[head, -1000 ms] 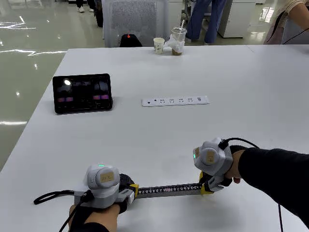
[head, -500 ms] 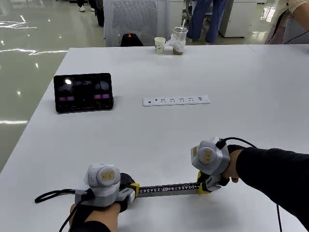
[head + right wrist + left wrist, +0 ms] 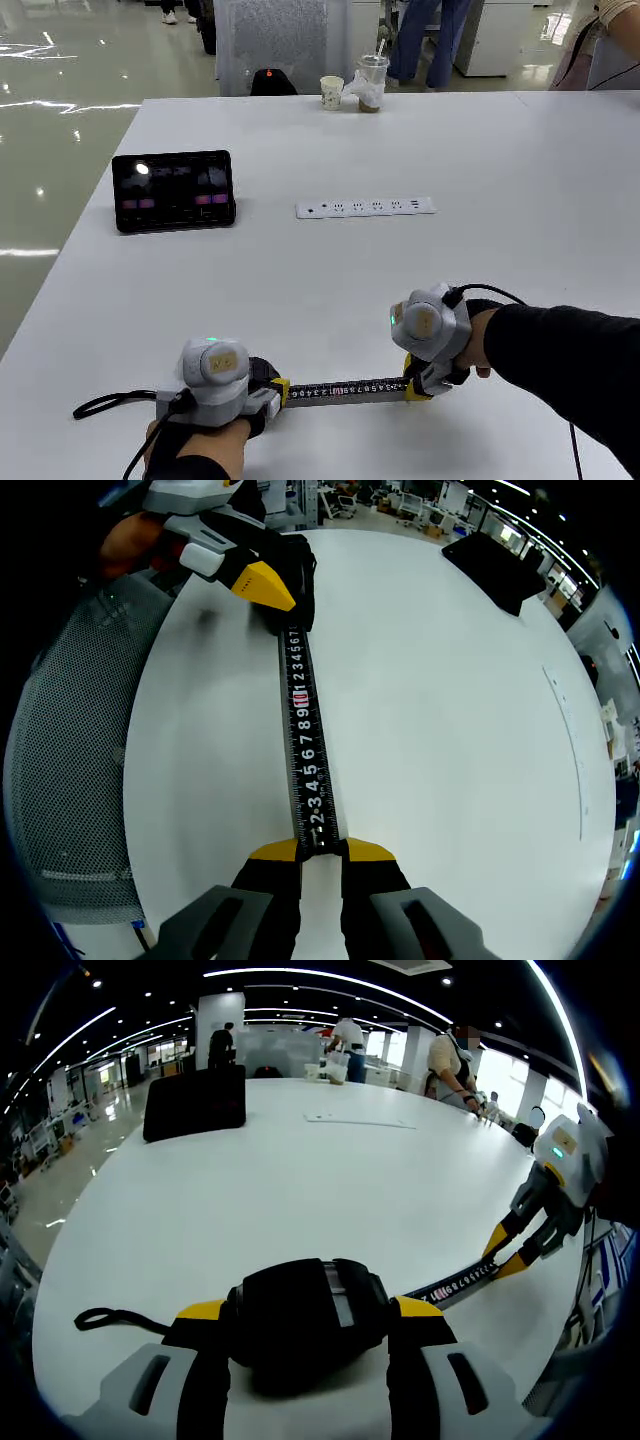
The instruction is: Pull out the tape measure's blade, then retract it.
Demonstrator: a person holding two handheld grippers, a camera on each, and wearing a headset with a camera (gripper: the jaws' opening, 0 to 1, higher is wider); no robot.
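White table spreads around us in a bright office. Our left gripper squeezes the black tape measure near the front edge, and its blade lies flat, running sideways across to our right gripper, which pinches its tip.

Right hand-held gripper tight on blade end, black case ahead in left hand-held gripper.
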